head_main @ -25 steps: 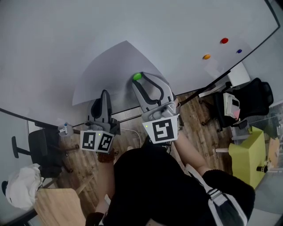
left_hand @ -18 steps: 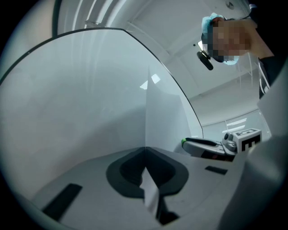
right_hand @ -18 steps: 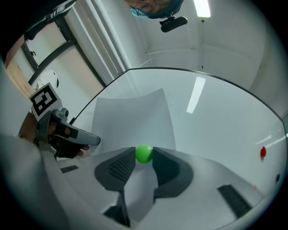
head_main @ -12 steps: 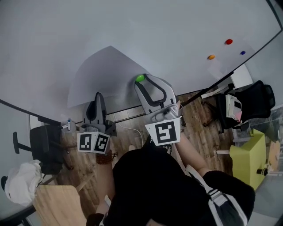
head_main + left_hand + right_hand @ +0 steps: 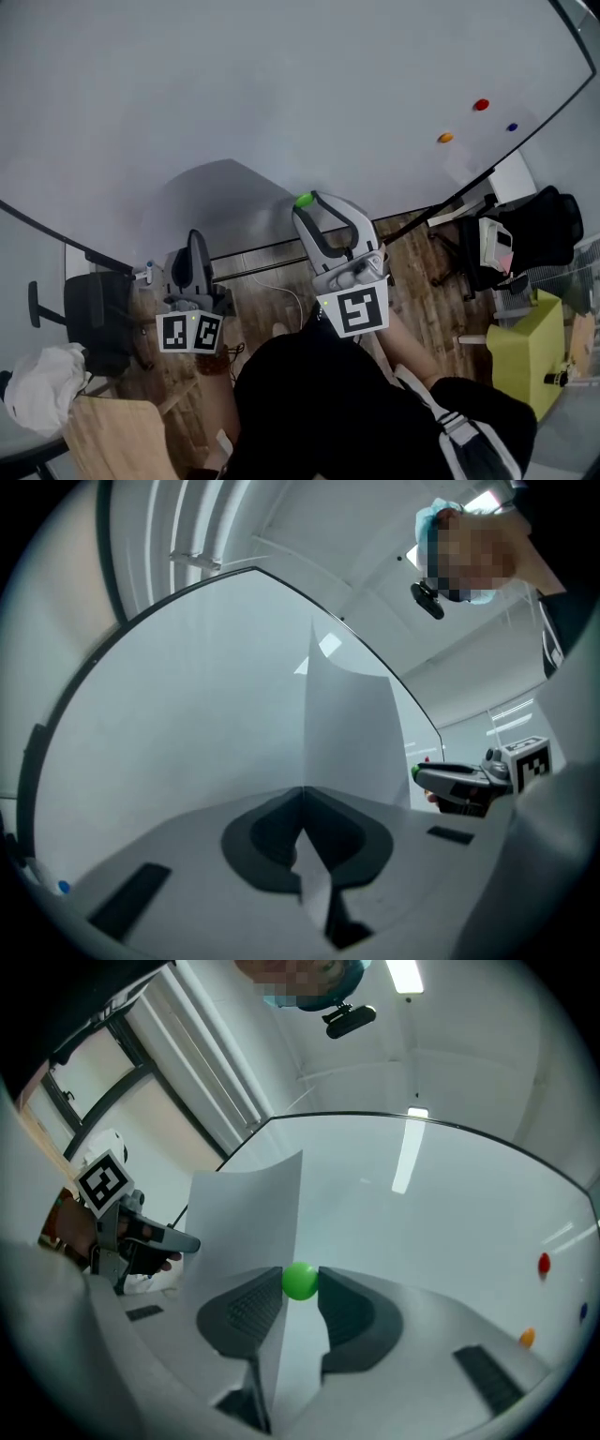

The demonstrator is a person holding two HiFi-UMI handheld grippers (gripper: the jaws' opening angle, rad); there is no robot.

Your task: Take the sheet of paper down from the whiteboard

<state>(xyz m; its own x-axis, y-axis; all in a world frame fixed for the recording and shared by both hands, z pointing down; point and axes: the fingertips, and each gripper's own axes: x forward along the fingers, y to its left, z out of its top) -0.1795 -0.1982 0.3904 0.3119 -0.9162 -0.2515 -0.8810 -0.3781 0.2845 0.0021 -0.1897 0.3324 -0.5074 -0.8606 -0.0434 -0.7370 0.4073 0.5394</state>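
The white sheet of paper hangs in front of the whiteboard, held between both grippers. My left gripper is shut on its lower left edge; in the left gripper view the sheet rises edge-on from the closed jaws of that gripper. My right gripper is shut on a green round magnet at the sheet's right edge. In the right gripper view the magnet sits between the pads of that gripper, with the paper running down beside the left pad.
Red, orange and blue magnets stick to the board at the right. Below stand a black office chair at the left, another chair and a yellow-green cabinet at the right, and a wooden table corner.
Both grippers have come down and back from the board with the sheet, the left one further and to the left. The paper now lies darker and flatter in the head view.
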